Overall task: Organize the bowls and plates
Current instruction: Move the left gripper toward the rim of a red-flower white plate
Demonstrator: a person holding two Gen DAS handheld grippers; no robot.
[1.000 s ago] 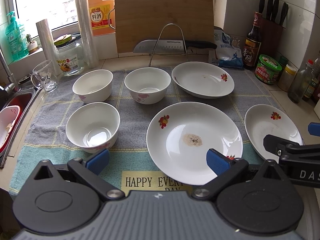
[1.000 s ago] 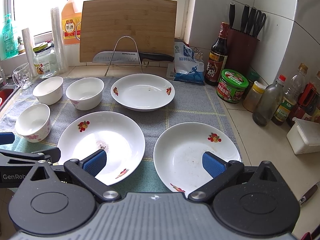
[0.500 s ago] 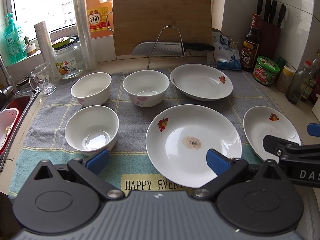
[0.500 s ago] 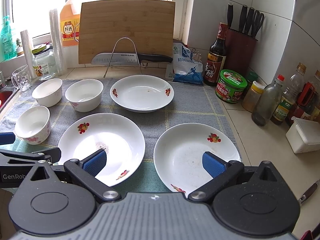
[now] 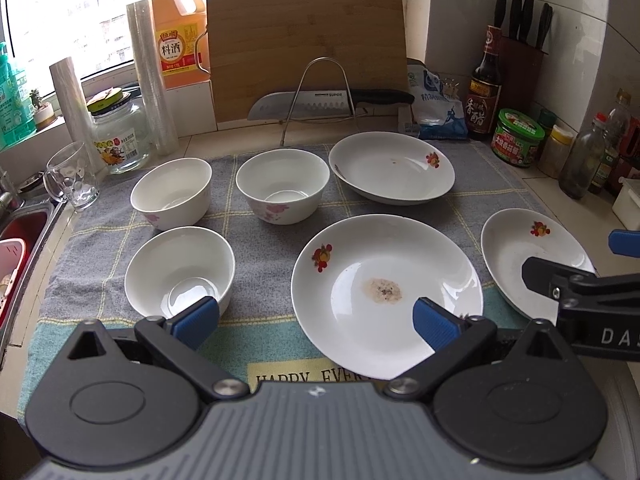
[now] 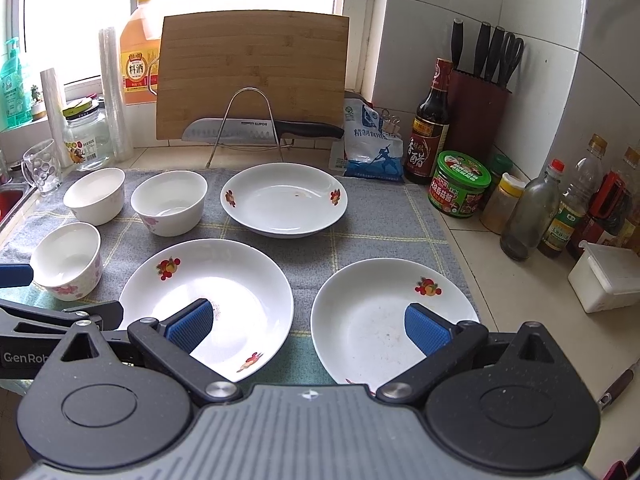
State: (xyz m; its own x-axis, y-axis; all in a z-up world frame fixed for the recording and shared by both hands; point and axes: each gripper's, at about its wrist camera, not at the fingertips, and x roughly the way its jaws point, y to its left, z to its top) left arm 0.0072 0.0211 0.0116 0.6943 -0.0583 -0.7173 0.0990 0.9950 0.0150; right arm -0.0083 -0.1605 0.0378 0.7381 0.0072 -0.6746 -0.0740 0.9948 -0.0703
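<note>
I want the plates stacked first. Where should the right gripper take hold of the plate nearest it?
Probably the near rim of the right plate, reached from the front with the right gripper. The plate lies flat on the towel with an upturned edge, so one finger could slip under the lip and one over it.

Both the left hand-held gripper [image 5: 316,320] and the right hand-held gripper [image 6: 306,322] have lifted a little, so the dishes look lower and farther.

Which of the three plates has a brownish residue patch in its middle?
The near plate on the left, in front of the left claw. The far plate shows only a tiny speck, and the right plate only faint specks, no patch.
</note>
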